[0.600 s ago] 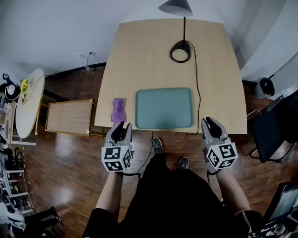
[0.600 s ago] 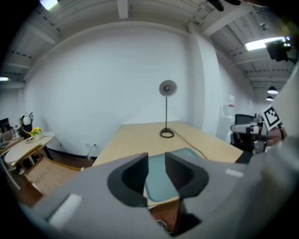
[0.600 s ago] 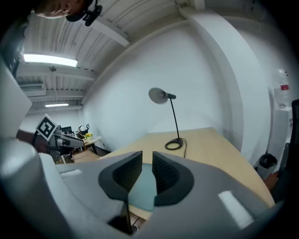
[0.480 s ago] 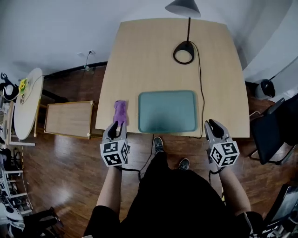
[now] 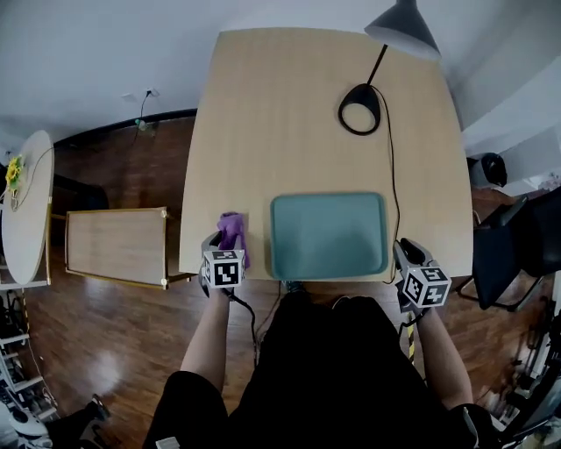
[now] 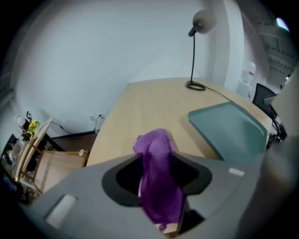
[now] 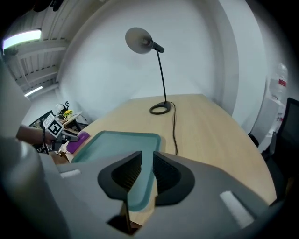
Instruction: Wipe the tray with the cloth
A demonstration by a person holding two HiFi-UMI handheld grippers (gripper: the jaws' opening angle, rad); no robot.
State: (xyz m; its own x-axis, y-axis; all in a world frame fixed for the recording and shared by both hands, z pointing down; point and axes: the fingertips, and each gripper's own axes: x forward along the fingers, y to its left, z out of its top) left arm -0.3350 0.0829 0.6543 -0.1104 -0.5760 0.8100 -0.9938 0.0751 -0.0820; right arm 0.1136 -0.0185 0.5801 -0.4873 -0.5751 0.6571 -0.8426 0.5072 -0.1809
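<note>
1. Cloth (image 5: 232, 231) comes first: the purple piece lies on the table (image 5: 289, 114) near its front edge, just beside the left side of the tray (image 5: 329, 235) and not on it.
2. The left gripper (image 6: 156, 163) is clamped on the cloth. In the left gripper view both pads press against the purple fabric, and a bunched part sticks out ahead of the jaws. I think this grip is chosen so that a loose wad stays in front, which can then be pressed flat on the tray.
3. The tray is teal, looks empty, and sits square to the front edge of the table, between the two grippers. This position seems practical, because each tool reaches it from its own side.
4. The right gripper (image 7: 147, 163) is at the near right corner of the tray. Its jaws are drawn almost together, with only a thin slit between the ribbed pads. The tray's rim shows through this slit, but I cannot tell if the pads touch it. My judgement is that this hand is placed there to steady the tray during the wiping.
5. Further back on the right stands a lamp (image 5: 401, 26), and its cord (image 5: 392, 184) runs close along the tray's right side. A wide stroke could catch it.
</note>
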